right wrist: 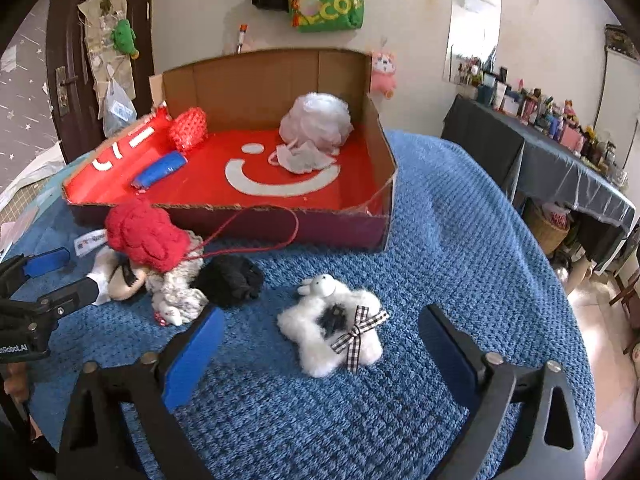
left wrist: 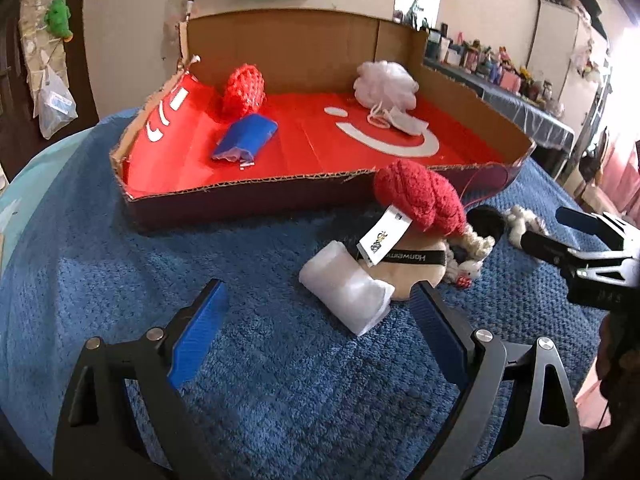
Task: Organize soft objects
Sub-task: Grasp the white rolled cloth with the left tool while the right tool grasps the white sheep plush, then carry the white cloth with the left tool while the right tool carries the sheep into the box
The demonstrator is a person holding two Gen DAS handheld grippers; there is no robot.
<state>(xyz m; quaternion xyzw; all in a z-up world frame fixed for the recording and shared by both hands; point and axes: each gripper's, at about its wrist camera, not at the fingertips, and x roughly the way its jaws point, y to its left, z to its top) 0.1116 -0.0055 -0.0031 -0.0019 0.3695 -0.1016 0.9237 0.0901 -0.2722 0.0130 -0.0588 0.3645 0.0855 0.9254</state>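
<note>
A shallow cardboard box (left wrist: 248, 194) (right wrist: 224, 216) with a red floor holds a red knitted pouch (left wrist: 244, 88) (right wrist: 188, 130), a blue pouch (left wrist: 244, 140) (right wrist: 160, 171) and a white bath pouf (left wrist: 386, 84) (right wrist: 316, 120). On the blue mat in front lie a red knitted hat (left wrist: 420, 196) (right wrist: 144, 234), a white roll (left wrist: 344, 292), a beige puff (left wrist: 420, 264), a black soft item (right wrist: 230, 280) and a white fluffy sheep toy (right wrist: 332, 332). My left gripper (left wrist: 320, 332) (right wrist: 68, 276) is open just before the white roll. My right gripper (right wrist: 320, 352) (left wrist: 544, 228) is open around the sheep toy.
The blue knitted mat (left wrist: 260, 380) (right wrist: 460, 260) covers a round table. A dark-covered side table (right wrist: 560, 168) with many small items stands at the right. A green bag (right wrist: 332, 0) and a pink toy (right wrist: 383, 70) hang on the wall behind.
</note>
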